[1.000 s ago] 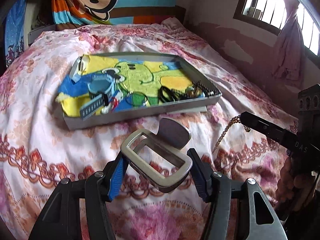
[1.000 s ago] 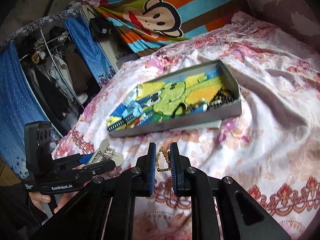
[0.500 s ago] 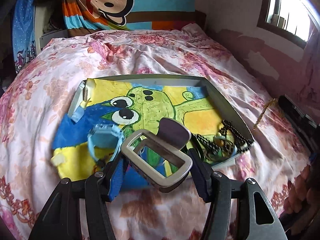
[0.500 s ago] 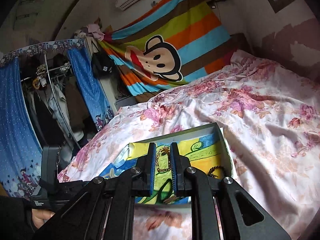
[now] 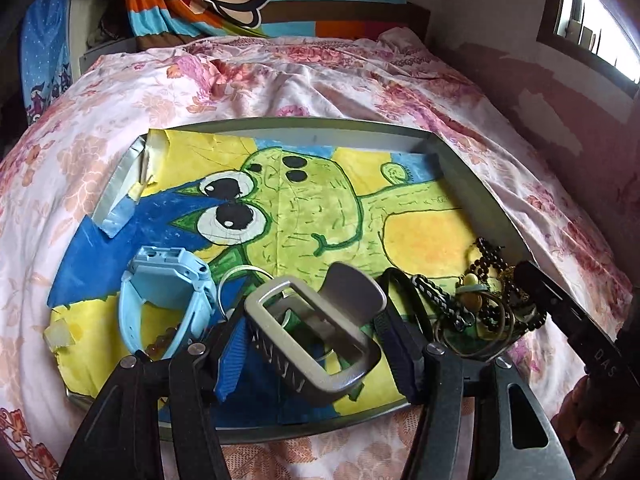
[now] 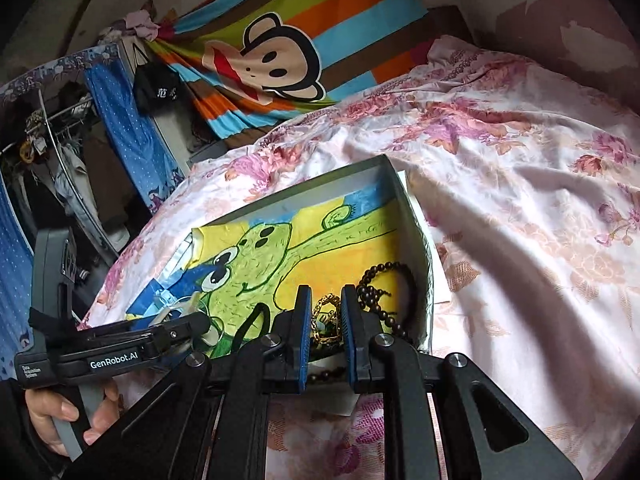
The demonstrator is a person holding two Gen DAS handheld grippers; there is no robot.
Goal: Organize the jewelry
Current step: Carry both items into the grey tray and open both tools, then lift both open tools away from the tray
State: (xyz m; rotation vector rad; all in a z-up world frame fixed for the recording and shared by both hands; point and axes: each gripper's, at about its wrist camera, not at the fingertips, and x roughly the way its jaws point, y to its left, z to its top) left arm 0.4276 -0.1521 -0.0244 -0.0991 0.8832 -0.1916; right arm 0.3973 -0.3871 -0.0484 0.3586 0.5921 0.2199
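A shallow grey tray (image 5: 320, 124) lined with a frog drawing lies on the bed. My left gripper (image 5: 316, 336) hangs over its near edge. A silver hair clip (image 5: 276, 340) sits tilted between its pads, and the jaws are opening slightly. A light blue watch (image 5: 160, 280) lies in the tray to the clip's left. My right gripper (image 6: 325, 294) is shut on a gold chain (image 6: 322, 308). It hangs over the tray's near right corner above a dark bead bracelet (image 6: 384, 276) and a pile of tangled bracelets (image 5: 480, 312).
The tray (image 6: 424, 264) rests on a pink floral bedsheet (image 6: 520, 200). A striped monkey cloth (image 6: 280, 60) hangs behind the bed. A clothes rack (image 6: 60, 140) stands to the left and a wall with a window (image 5: 592, 20) to the right. A hand (image 6: 52, 412) holds the left gripper's handle.
Both grippers have moved forward from over the bare bedsheet to over the tray. The clip and the gold chain have travelled with them.
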